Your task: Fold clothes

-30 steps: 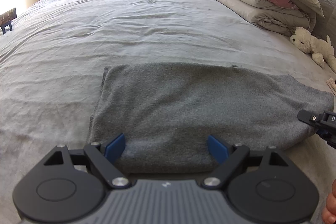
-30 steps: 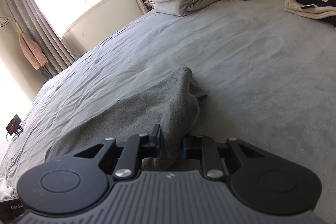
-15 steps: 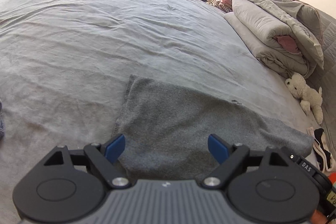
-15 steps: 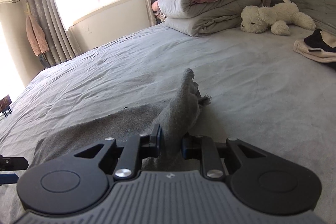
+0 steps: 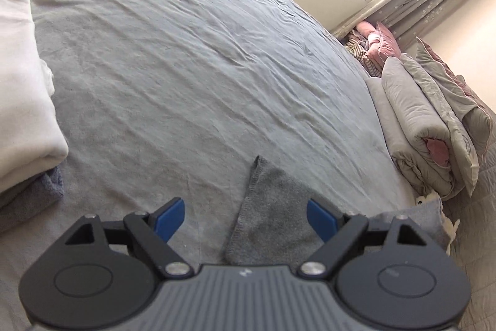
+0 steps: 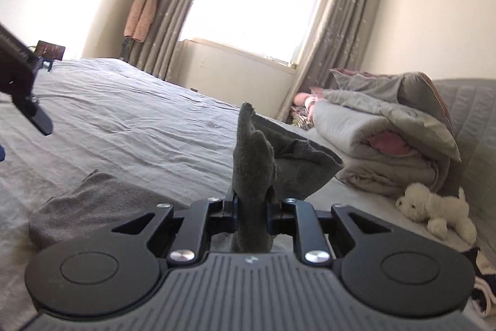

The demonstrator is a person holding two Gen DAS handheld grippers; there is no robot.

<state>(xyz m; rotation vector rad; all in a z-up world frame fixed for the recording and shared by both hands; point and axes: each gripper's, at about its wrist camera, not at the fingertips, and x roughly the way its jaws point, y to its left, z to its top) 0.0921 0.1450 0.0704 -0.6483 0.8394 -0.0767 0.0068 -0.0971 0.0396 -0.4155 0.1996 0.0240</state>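
Observation:
A dark grey knit garment [image 5: 272,207] lies folded on the grey bed sheet [image 5: 186,67]; one corner points away from me. My left gripper [image 5: 246,218] hovers above its near edge, open, with nothing between the blue pads. In the right wrist view my right gripper [image 6: 251,214] is shut on a bunched end of the same garment [image 6: 252,169], jaws still closing, and the cloth stands lifted above the bed. The rest of the garment [image 6: 93,200] lies flat at the lower left. The tip of the left gripper's finger [image 6: 42,121] shows at the left edge.
A white folded garment [image 5: 21,101] on a grey towel [image 5: 34,191] lies at the left. Rolled grey and pink quilts [image 6: 387,139] and a white plush dog [image 6: 437,207] sit at the right by the headboard. A window with curtains [image 6: 254,11] is behind the bed.
The right gripper has lifted its end of the grey garment off the bed and rolled upright. The left gripper has moved left and rolled, so only the garment's left corner is still in its view.

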